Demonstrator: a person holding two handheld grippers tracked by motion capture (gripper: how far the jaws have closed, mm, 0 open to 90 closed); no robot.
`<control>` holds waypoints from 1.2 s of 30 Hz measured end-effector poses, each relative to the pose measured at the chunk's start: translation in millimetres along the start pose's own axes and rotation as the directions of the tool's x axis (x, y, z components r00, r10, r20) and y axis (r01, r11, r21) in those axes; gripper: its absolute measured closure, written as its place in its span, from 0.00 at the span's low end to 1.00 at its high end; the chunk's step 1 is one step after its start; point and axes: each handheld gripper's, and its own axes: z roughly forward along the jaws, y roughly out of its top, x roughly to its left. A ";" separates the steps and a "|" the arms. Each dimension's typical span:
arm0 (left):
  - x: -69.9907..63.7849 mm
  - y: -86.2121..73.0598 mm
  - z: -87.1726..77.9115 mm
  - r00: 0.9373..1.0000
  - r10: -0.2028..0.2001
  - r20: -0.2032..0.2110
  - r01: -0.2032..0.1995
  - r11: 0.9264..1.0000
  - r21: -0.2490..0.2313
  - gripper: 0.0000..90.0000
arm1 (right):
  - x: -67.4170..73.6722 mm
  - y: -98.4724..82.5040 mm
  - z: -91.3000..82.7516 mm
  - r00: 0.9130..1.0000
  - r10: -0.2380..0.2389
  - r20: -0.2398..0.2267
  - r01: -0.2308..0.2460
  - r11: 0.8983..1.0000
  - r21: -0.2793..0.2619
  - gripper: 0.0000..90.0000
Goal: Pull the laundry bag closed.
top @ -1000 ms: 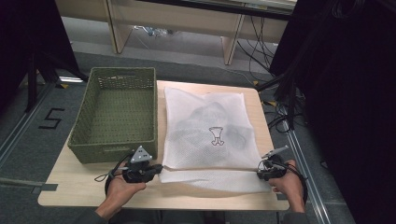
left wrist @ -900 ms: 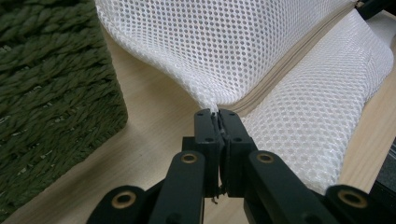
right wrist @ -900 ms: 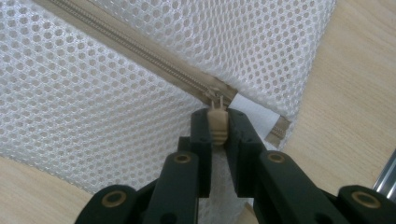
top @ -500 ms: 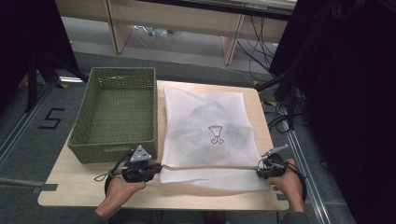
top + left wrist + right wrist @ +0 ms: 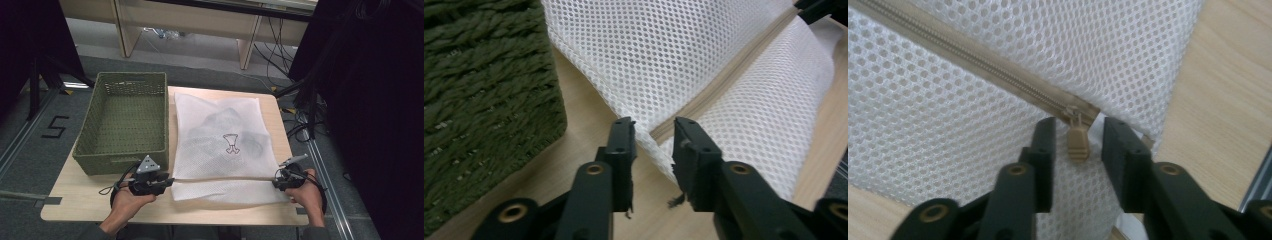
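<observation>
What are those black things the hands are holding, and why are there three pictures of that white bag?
A person holds black tongs, one per hand. The picture from above shows the table, a green basket and a white net bag with clothing inside. The left tongs and right tongs sit at the ends of the bag's zipper. The other two pictures come from small cameras riding on the tongs. Both tongs have just been opening: the left ones stand around the bag's corner, the right ones around the zipper pull, gripping nothing.
</observation>
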 end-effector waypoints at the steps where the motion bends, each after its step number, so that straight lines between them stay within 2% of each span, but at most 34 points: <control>1: -0.5 0.1 -1.3 1.000 0.000 0.002 0.000 1.000 0.000 0.73 | 0.6 0.2 -0.9 1.000 0.002 0.009 -0.002 1.000 -0.004 0.70; 5: -2.6 0.9 -6.1 1.000 0.011 0.013 -0.011 1.000 0.004 0.64 | 4.0 0.3 -5.7 0.999 0.018 0.029 -0.017 0.999 -0.043 0.59; 7: -4.0 0.6 -9.1 1.000 0.012 0.021 -0.012 1.000 0.006 0.60 | 7.0 -0.4 -9.5 1.000 0.022 0.016 -0.021 0.997 -0.068 0.56; 9: -5.1 -0.2 -12.2 1.000 0.011 0.027 -0.011 1.000 0.003 0.56 | 11.7 0.4 -13.3 0.999 0.019 0.026 -0.016 0.994 -0.106 0.53; 13: -4.6 -2.0 -19.2 0.999 0.020 0.039 -0.020 1.000 0.004 0.52 | 21.1 3.5 -16.9 1.000 0.011 0.003 -0.010 0.988 -0.155 0.49; 16: -3.2 -4.1 -23.9 0.999 0.024 0.045 -0.024 1.000 0.004 0.50 | 27.1 3.7 -21.8 0.999 0.014 -0.029 -0.020 0.977 -0.210 0.47; 19: -2.9 -6.2 -28.6 0.999 0.031 0.043 -0.031 0.999 0.010 0.46 | 33.2 5.1 -26.3 0.999 0.014 -0.042 -0.025 0.968 -0.250 0.44; 20: -3.1 -7.0 -29.9 0.999 0.036 0.037 -0.036 0.999 0.009 0.45 | 35.2 6.5 -26.1 0.999 -0.005 -0.044 -0.007 0.964 -0.265 0.44; 21: -3.1 -7.7 -31.2 0.999 0.043 0.033 -0.043 0.999 0.012 0.44 | 38.9 7.7 -26.9 0.999 -0.002 -0.050 -0.012 0.963 -0.269 0.44; 24: -3.0 -11.1 -34.6 0.998 0.061 0.030 -0.061 0.998 0.014 0.43 | 48.9 11.5 -26.3 0.997 -0.034 -0.062 0.014 0.957 -0.290 0.42; 27: -2.8 -14.2 -37.4 0.997 0.071 0.029 -0.071 0.997 0.022 0.42 | 60.8 13.3 -24.4 0.993 -0.078 -0.084 0.052 0.957 -0.286 0.41; 29: -2.3 -16.5 -39.1 0.997 0.070 0.022 -0.071 0.997 0.020 0.41 | 66.5 13.2 -23.4 0.992 -0.100 -0.082 0.074 0.957 -0.279 0.41; 31: -1.6 -19.2 -41.7 0.997 0.070 0.020 -0.070 0.997 0.022 0.41 | 70.6 13.0 -23.8 0.990 -0.111 -0.085 0.084 0.958 -0.273 0.41; 34: -0.5 -22.4 -45.1 0.998 0.069 0.015 -0.069 0.997 0.019 0.40 | 75.7 12.5 -25.2 0.988 -0.132 -0.075 0.106 0.953 -0.284 0.40; 36: 0.0 -23.9 -46.8 0.998 0.068 0.013 -0.069 0.997 0.018 0.39 | 80.1 10.6 -26.6 0.990 -0.119 -0.076 0.093 0.954 -0.285 0.40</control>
